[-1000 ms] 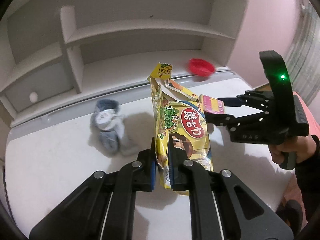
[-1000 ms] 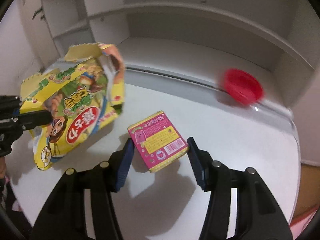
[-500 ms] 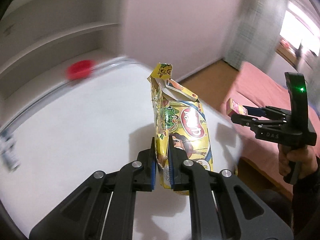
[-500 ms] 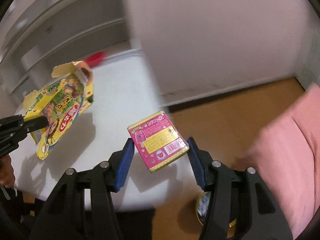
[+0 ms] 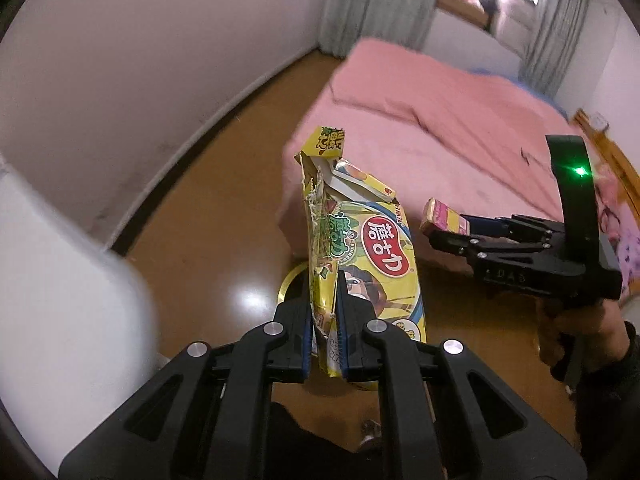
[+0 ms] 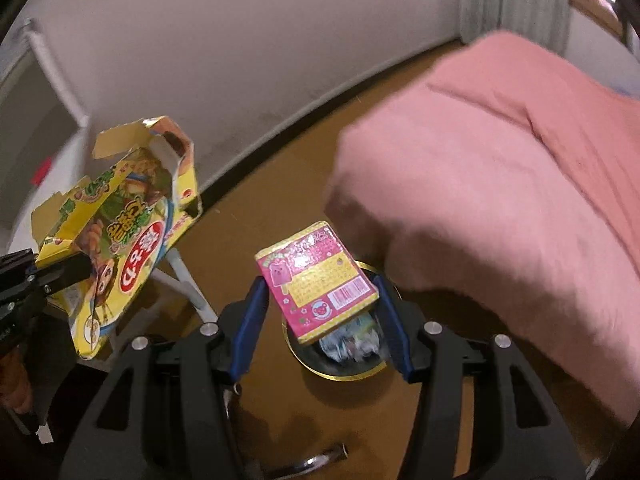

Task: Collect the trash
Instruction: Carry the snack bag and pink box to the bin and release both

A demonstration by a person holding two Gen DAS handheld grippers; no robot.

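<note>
My left gripper (image 5: 325,312) is shut on a torn yellow snack box (image 5: 360,248) and holds it upright over the floor; the box also shows at the left of the right wrist view (image 6: 120,232). My right gripper (image 6: 316,300) is shut on a small pink snack box (image 6: 316,280), which also shows in the left wrist view (image 5: 444,216). A round gold-rimmed trash bin (image 6: 344,372) stands on the floor right under the pink box, with wrappers inside. Its rim (image 5: 290,280) peeks out behind the yellow box.
A bed with a pink cover (image 6: 500,184) fills the right side, close to the bin. The white desk edge (image 5: 60,280) is at the left. A white wall (image 6: 240,60) and brown wooden floor (image 5: 224,216) lie ahead.
Both grippers have swung away from the desk toward the floor and bed, each keeping its box. The trash bin has come into view under the pink box.
</note>
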